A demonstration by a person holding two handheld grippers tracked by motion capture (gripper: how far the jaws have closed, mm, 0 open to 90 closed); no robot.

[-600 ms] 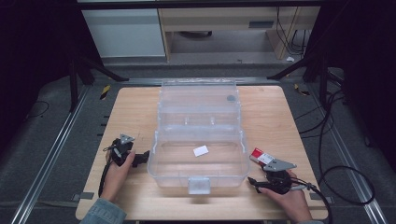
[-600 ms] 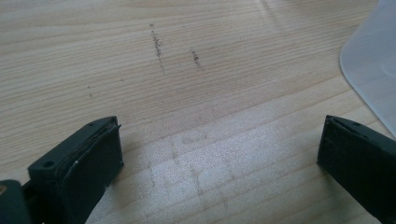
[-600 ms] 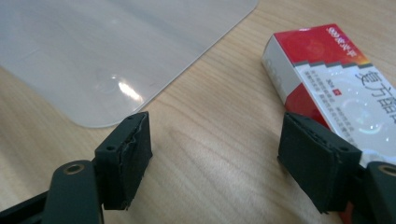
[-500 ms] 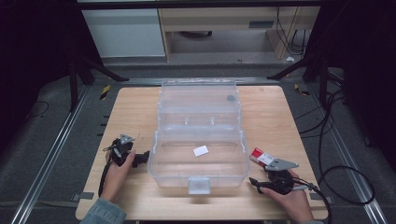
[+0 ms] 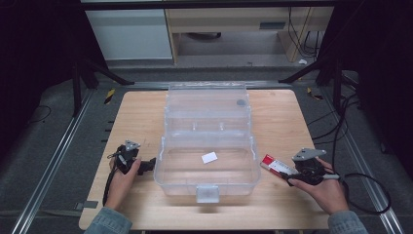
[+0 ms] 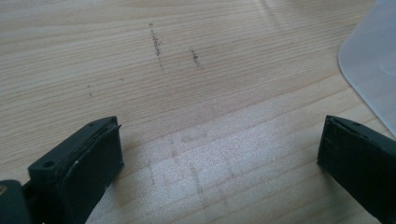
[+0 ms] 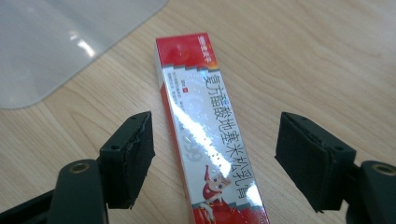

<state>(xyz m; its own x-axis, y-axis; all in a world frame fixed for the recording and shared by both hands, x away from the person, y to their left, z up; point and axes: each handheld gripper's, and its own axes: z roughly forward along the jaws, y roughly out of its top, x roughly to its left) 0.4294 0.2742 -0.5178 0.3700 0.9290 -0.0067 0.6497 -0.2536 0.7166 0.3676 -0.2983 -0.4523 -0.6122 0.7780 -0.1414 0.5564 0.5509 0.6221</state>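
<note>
A clear plastic storage box (image 5: 207, 146) stands open in the middle of the wooden table, with a small white card (image 5: 210, 157) on its floor. A long red and white carton (image 7: 208, 130) with printed characters lies flat on the table right of the box, also seen as the carton (image 5: 276, 166) in the high view. My right gripper (image 7: 215, 154) is open, its jaws on either side of the carton without touching it. My left gripper (image 6: 219, 154) rests open over bare wood left of the box, holding nothing; the left gripper (image 5: 141, 165) points at the box's left wall.
The box corner (image 6: 373, 70) shows at the upper right of the left gripper view and the box corner (image 7: 56, 46) at the upper left of the right gripper view. Cables (image 5: 360, 180) trail off the table's right side. A dark round spot (image 5: 240, 103) sits on the box lid.
The right gripper has edged slightly along the carton. The left gripper and the box have not moved.
</note>
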